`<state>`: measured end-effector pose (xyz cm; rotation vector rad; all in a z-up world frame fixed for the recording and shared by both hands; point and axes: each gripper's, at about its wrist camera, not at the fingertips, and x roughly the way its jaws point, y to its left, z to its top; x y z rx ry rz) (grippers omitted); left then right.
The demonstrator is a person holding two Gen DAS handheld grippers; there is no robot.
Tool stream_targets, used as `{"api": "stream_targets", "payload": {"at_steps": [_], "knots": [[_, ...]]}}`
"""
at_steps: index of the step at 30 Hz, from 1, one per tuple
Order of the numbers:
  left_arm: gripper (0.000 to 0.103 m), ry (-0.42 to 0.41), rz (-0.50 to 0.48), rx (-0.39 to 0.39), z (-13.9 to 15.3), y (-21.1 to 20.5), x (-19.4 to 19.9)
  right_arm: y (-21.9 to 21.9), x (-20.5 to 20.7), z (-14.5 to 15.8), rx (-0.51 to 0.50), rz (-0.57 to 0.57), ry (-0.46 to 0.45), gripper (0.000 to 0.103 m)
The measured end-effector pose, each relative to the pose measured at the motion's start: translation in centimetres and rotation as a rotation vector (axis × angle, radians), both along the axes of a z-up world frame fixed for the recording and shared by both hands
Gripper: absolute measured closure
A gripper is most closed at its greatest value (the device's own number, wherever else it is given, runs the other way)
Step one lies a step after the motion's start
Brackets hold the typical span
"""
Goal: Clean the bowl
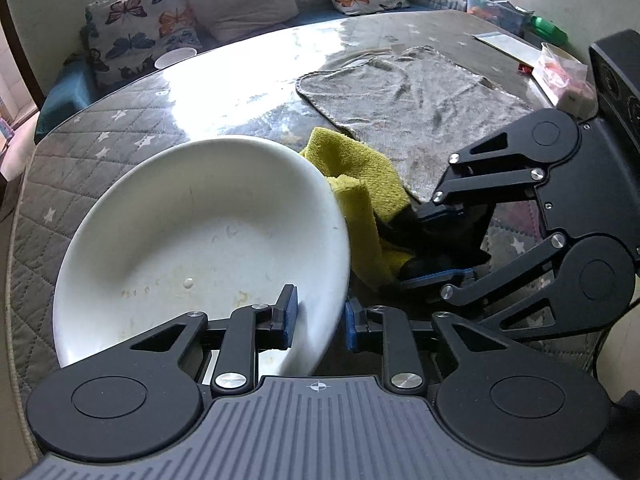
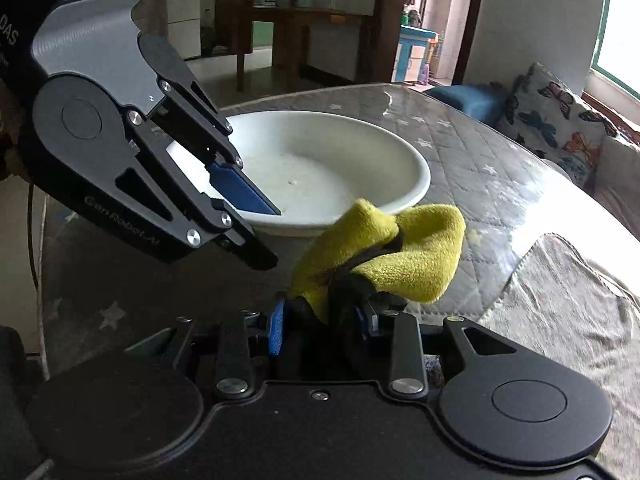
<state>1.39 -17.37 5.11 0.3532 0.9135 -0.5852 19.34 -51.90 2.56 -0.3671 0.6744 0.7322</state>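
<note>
A white bowl (image 1: 192,240) (image 2: 320,160) with faint smears and a droplet inside rests on the glass-topped table (image 1: 248,92). My left gripper (image 1: 320,314) (image 2: 260,230) is shut on the bowl's near rim, one blue pad inside and the other outside. My right gripper (image 1: 424,244) (image 2: 324,320) is shut on a bunched yellow cloth (image 1: 360,176) (image 2: 384,252). The cloth hangs just outside the bowl's right rim, close to it; I cannot tell whether it touches.
A grey towel (image 1: 412,100) (image 2: 568,300) lies spread flat on the table behind the right gripper. Butterfly cushions (image 1: 136,36) line the bench beyond the table. A plastic bag (image 1: 560,76) and boxes sit at the far right edge.
</note>
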Motion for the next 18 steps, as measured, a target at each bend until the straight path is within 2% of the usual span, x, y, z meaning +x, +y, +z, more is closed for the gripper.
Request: {"api": "stream_targets", "payload": {"at_steps": [18], "knots": [[0.079,0.001,-0.026,0.029,-0.3,1.2,-0.8,1.1,2.4,-0.4,-0.051,0.079,-0.070,0.067]]}}
